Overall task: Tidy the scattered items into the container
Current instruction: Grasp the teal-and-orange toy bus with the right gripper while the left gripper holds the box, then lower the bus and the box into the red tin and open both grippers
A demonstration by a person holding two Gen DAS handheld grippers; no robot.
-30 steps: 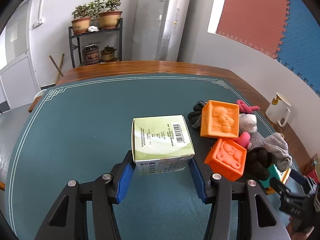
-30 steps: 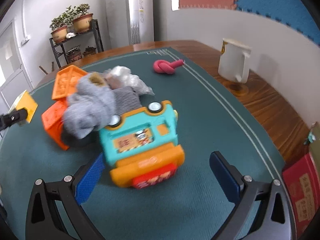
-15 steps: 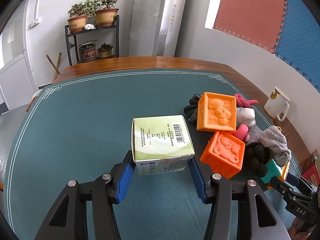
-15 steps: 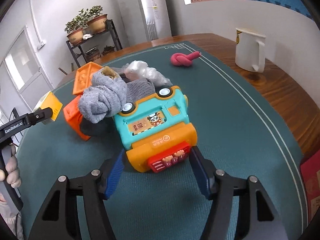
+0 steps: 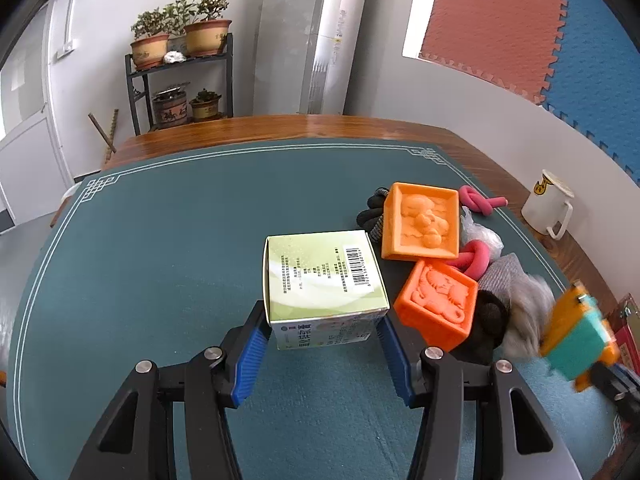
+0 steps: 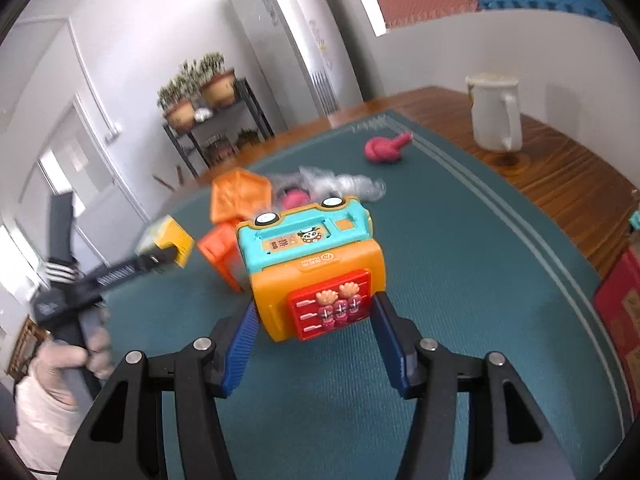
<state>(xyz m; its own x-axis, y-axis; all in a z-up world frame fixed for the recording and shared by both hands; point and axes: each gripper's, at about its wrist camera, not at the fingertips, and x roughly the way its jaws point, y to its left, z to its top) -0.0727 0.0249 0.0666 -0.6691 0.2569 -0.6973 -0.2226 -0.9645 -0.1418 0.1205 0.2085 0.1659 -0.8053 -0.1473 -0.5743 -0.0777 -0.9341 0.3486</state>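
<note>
Toy bus (image 6: 310,262) sits between the two blue pads of the right gripper (image 6: 312,330), pinched at its orange rear end with the red panel facing the camera. Its long axis runs straight forward from the gripper, toward the pile. In the left wrist view the bus (image 5: 576,334) looks blurred and seems to be off the green mat (image 5: 160,260), so I judge it is being carried; the height I cannot tell.

The left gripper (image 5: 324,346) pinches the pale green carton (image 5: 322,272) at its near end, pads pressed on both sides. The carton lies just left of the pile, with its barcode face up.

The pile stays on the mat: two orange blocks (image 5: 420,226) with relief pictures, one leaning behind the other, a pink knotted rope (image 5: 478,204) behind them, dark and grey socks (image 5: 516,300) to the right of the blocks, and a crumpled plastic bag (image 5: 480,236). A white mug (image 5: 548,208) stands on the bare wood, right of the pile.

No container shows in either view, so which way the bus and carton must go from the pile I cannot say. Each hand already has its own item; the bus looks hard and bulky, the carton light.
</note>
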